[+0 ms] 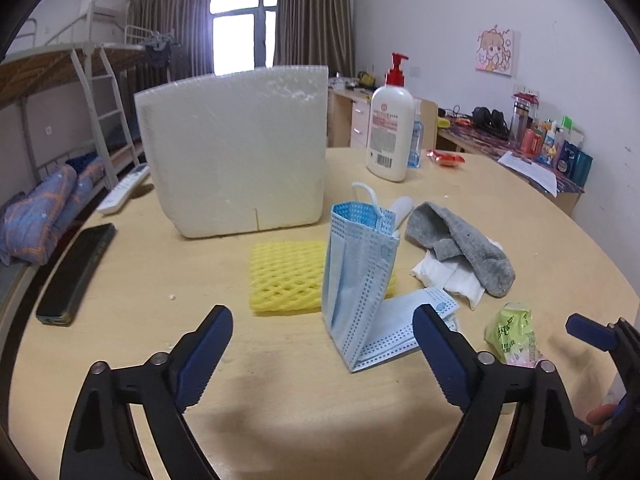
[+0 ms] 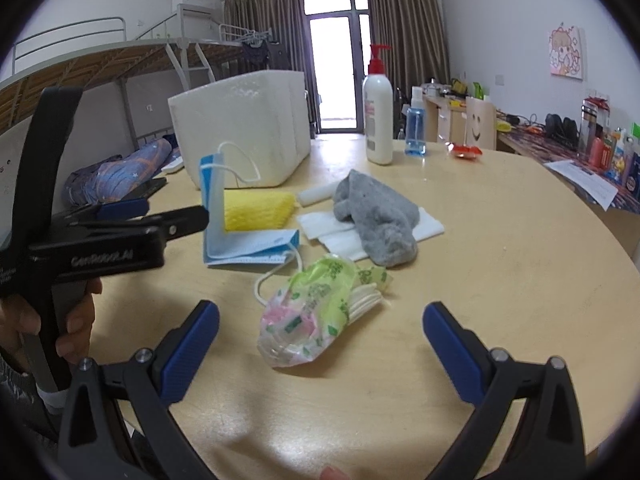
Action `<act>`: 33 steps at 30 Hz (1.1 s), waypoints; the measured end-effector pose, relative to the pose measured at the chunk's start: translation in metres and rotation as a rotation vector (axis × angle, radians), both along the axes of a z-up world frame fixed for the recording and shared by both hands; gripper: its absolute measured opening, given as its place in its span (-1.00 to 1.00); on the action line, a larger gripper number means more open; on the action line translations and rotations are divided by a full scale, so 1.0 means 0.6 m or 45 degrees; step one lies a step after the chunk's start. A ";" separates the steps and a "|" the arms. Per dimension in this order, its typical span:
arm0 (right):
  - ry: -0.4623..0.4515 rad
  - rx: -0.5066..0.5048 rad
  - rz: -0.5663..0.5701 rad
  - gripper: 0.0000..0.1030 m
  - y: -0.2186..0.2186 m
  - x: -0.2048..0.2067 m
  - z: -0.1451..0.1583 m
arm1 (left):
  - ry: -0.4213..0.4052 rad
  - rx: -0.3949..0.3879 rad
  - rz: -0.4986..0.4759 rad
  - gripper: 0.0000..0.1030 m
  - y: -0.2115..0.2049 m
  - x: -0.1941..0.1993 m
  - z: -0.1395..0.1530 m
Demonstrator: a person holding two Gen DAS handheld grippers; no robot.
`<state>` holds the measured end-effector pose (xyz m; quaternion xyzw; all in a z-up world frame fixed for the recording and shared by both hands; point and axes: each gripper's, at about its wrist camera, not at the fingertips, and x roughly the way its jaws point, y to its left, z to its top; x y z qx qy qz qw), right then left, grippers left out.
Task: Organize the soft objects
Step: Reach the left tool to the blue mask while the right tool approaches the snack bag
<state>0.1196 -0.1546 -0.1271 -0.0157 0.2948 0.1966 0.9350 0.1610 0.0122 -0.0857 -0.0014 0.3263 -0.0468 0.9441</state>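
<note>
Your left tool (image 1: 322,334) gapes around the mask (image 1: 360,280) without pressing it; your right tool (image 2: 320,330) gapes too, empty, before the crinkly packet (image 2: 316,312). Mask stands half-folded (pleated blue) against yellow foam net (image 1: 286,276). Beside: grey sock (image 1: 464,246), foam box (image 1: 236,152), lotion (image 1: 390,128). Pale round desk (image 1: 120,280), bunk beyond.

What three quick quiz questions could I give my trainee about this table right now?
1. True or false: the blue face mask lies completely flat.
2. What rests on the white cloth? A) lotion bottle B) grey sock C) remote
3. Which tool faces the green-and-pink plastic bag head-on?

Key:
1. False; it is folded, with one half standing up.
2. B, the grey sock.
3. The right tool, jaws open, nothing gripped.
</note>
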 end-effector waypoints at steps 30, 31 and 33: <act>0.146 -0.044 -0.022 0.88 0.030 0.046 -0.014 | 0.230 -0.064 -0.085 -0.56 -0.015 0.056 -0.029; 0.157 -0.046 -0.024 0.85 0.032 0.048 -0.016 | 0.228 -0.072 -0.092 -0.56 -0.014 0.054 -0.028; 0.171 -0.040 -0.021 0.71 0.032 0.049 -0.019 | 0.219 -0.071 -0.107 -0.56 -0.016 0.053 -0.027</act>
